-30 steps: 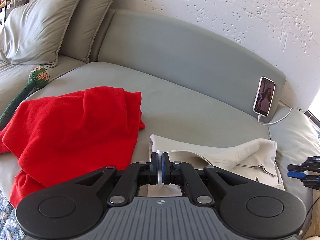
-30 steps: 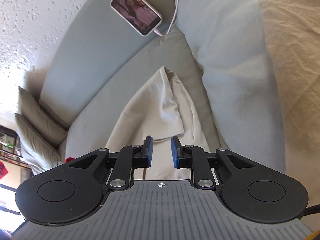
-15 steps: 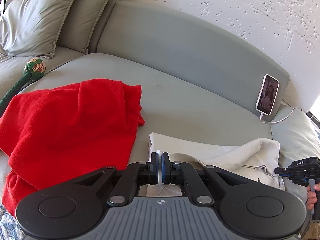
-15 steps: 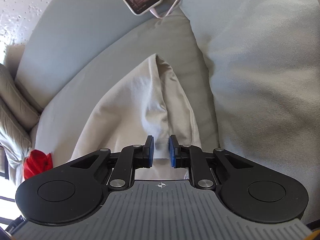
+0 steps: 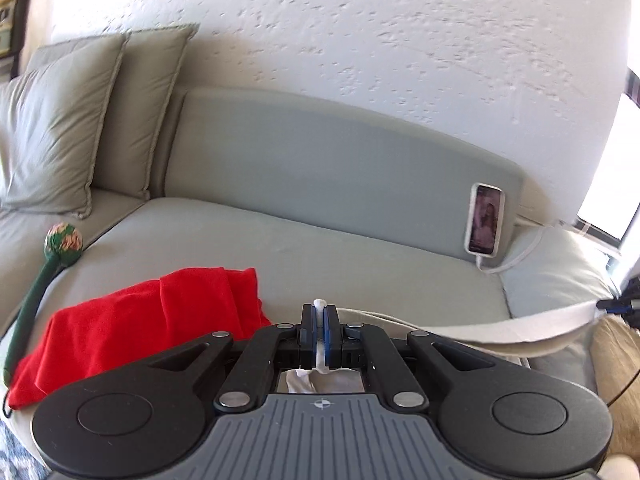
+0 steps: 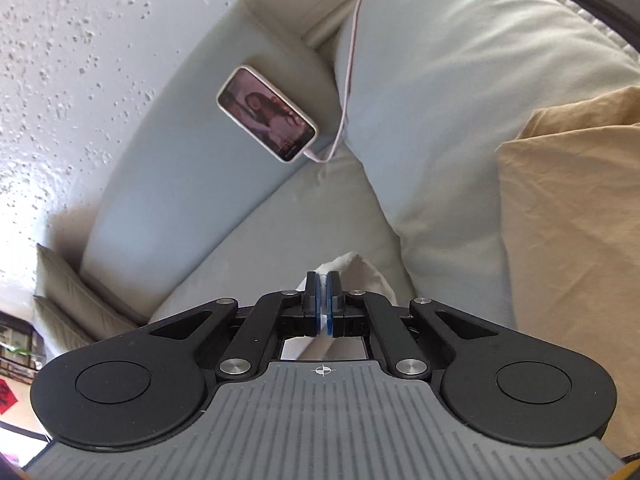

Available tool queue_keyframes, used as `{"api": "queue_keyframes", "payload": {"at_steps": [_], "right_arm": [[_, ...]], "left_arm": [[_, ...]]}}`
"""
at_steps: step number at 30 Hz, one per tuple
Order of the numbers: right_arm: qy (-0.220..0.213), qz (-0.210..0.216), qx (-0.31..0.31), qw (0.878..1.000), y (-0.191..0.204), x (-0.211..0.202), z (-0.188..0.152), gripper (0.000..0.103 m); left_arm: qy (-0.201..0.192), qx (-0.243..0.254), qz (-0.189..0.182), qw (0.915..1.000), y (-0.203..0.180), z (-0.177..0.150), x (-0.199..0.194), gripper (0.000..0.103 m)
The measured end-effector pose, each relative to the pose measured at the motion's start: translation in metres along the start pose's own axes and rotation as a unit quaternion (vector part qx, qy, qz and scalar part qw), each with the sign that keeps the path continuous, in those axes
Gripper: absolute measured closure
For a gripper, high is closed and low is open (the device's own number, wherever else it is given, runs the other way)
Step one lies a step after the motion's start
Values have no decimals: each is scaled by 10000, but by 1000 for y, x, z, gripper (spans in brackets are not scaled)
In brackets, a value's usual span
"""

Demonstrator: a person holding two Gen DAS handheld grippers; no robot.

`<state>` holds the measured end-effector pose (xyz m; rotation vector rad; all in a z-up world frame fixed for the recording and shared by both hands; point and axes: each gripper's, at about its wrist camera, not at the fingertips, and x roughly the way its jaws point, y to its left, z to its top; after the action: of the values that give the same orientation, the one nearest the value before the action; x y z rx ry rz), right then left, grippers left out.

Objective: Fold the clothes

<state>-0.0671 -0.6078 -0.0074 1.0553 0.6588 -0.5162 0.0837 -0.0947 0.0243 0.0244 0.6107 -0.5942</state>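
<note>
A cream garment [image 5: 520,330] stretches in a taut band above the grey sofa seat [image 5: 320,256]. My left gripper [image 5: 319,312] is shut on one corner of it, a white fold poking up between the pads. At the far right edge of the left wrist view the other end of the band reaches my right gripper [image 5: 618,306]. In the right wrist view that gripper [image 6: 322,284] is shut on the cream garment [image 6: 352,266], which bunches just past the fingertips. A red garment [image 5: 152,320] lies crumpled on the seat to the left.
A phone [image 5: 485,218] on a cable leans against the sofa back [image 5: 320,168]. Grey pillows [image 5: 72,128] stand at the left, and a green stick with a patterned ball [image 5: 63,240] lies beside them. A tan cloth [image 6: 568,220] covers the cushion on the right.
My right gripper closed on the cream garment. Both grippers then rose, lifting the garment off the seat and pulling it taut between them.
</note>
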Motion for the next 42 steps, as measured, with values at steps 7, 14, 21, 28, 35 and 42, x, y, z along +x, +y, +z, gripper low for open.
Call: {"api": "queue_keyframes", "payload": {"at_steps": [7,14,21,28,35,42], "right_arm": [[258,-206,-125,9994,-34,-39,-44,101],[423,-399,-77,9983,-74,-55,-97,101],[326,-530,-198,9979,-85,-77,-117,101],[374,-932,-573,9933,-88,-74,-132,101],[500,-1301,-972,9854,-91,-67,-145,101],[626,-1436,-983,9827,-90,-82,-151,72]], "left_arm": [[305,-99,-29,9995,3,-55,-34,102],[527,-469,65,9975,9,-97,-41,102],[561,-540,96,9969,17,-110,-56,102],[1002,-262,328,9941,7,-132,-46,102],[1184,-169,432,9919,2,-139,-49,100],[1240,-479,776,9881,4,-132,-83,62]]}}
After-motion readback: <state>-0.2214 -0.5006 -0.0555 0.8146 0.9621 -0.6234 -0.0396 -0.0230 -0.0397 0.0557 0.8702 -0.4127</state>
